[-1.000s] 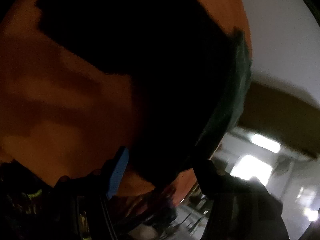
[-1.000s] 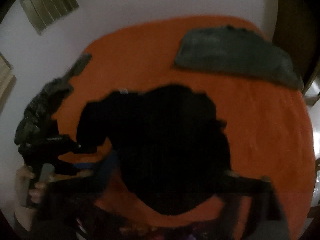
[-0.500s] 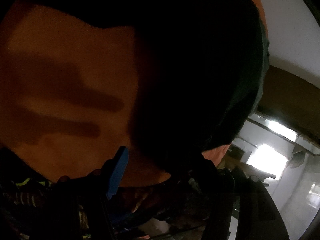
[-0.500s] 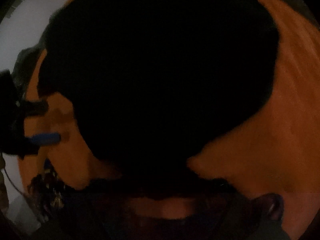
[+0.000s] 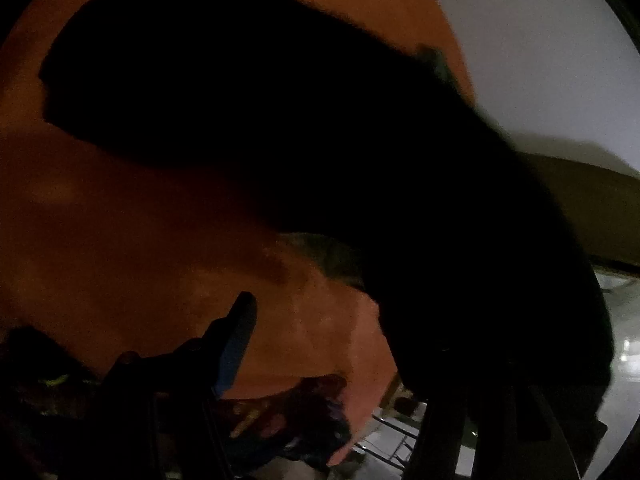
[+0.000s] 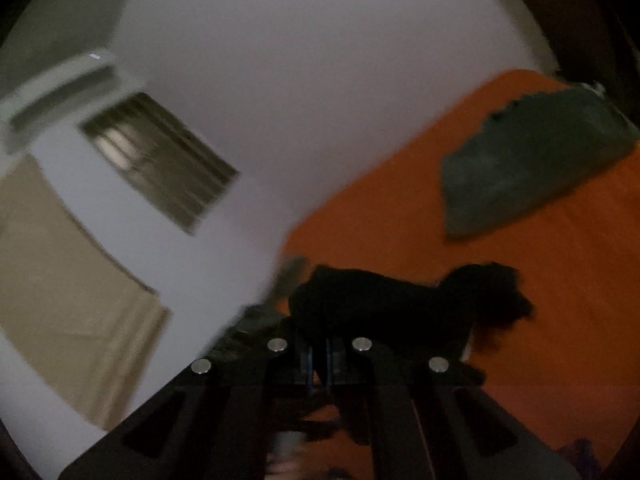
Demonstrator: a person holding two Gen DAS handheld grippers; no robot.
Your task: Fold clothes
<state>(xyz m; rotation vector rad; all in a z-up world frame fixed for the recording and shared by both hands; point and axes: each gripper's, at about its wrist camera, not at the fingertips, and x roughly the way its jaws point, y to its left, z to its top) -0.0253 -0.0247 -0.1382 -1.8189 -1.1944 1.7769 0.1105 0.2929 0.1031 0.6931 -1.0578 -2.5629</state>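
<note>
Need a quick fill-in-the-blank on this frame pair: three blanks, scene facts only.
1. The black garment lies on an ___ cover.
2. The right gripper has its jaws ___.
3. On the left gripper, the one finger in clear view bears a ___ pad.

Missing words: orange; shut; blue.

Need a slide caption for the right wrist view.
Right claw shut before black garment on orange bed; grey-green cloth behind.
</note>
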